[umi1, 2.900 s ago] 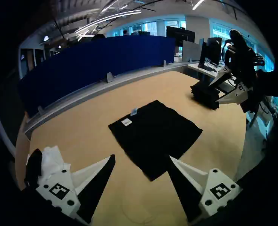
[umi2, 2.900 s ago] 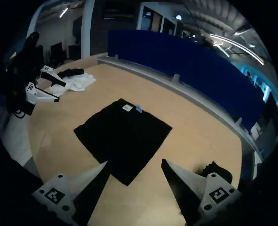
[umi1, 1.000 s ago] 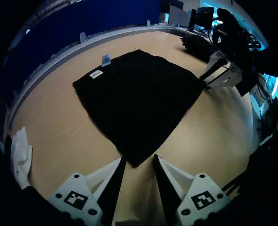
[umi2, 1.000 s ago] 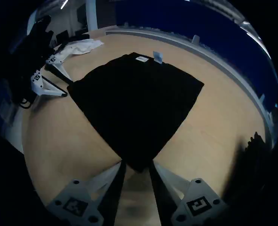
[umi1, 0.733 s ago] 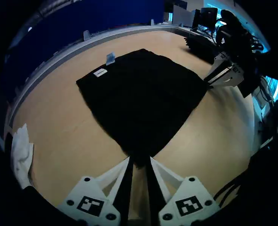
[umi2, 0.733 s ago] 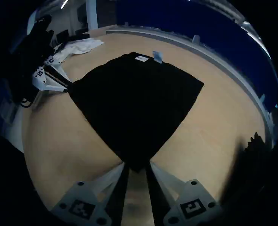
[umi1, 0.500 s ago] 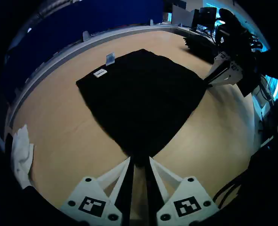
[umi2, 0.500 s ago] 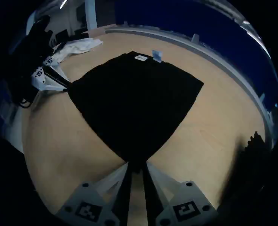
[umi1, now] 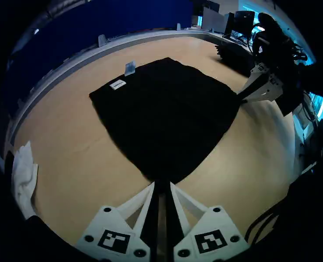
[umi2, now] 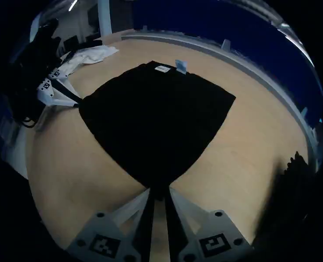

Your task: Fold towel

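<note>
We pinch two neighbouring corners of the towel (umi1: 165,109), one in the left gripper (umi1: 161,190), one in the right gripper (umi2: 159,192), cloth spreading ahead toward the far edge of the worktop (umi1: 74,144).

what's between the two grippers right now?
The black towel, flat on the table; left gripper pinches one corner, right gripper the adjacent one. Left gripper view shows it.

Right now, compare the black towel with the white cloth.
The black towel lies spread flat mid-table; the white cloth is bunched at the edge. The towel's corners are pinched by the left gripper and right gripper; the cloth is untouched. Both rest on the wooden table.
</note>
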Motion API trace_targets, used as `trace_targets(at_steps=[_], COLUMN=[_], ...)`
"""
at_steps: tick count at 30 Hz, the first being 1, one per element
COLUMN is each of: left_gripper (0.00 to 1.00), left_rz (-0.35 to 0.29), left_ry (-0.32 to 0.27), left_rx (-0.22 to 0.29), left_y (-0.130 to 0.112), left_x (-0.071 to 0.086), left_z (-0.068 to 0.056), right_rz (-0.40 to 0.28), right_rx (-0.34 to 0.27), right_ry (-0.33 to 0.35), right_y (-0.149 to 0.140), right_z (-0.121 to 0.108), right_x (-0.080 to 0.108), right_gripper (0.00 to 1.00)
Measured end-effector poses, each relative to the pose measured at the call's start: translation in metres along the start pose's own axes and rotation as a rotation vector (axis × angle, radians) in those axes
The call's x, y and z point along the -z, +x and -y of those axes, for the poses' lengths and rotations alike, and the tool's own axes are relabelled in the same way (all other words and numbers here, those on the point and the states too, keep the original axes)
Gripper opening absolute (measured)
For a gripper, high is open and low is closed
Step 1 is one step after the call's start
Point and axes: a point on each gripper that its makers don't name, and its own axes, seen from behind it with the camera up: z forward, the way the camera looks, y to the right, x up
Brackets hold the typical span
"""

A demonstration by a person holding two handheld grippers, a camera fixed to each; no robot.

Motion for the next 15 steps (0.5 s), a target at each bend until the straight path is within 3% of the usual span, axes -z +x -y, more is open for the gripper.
trace_targets(at_steps=[8, 15], left_gripper=[0.09, 0.09], left_rz=[-0.003, -0.015], left_ry=[-0.001, 0.0], left_rx=[0.019, 0.048], left_y=[0.003, 0.009], left_x=[0.003, 0.017], left_z=[-0.002, -0.005], right_rz=[-0.013, -0.013], right_rx=[-0.01, -0.007], right_ry=[-0.003, -0.009], right_y=[0.007, 0.013], right_z=[-0.002, 0.0], right_x=[0.007, 0.023], right_gripper=[0.15, 0.15])
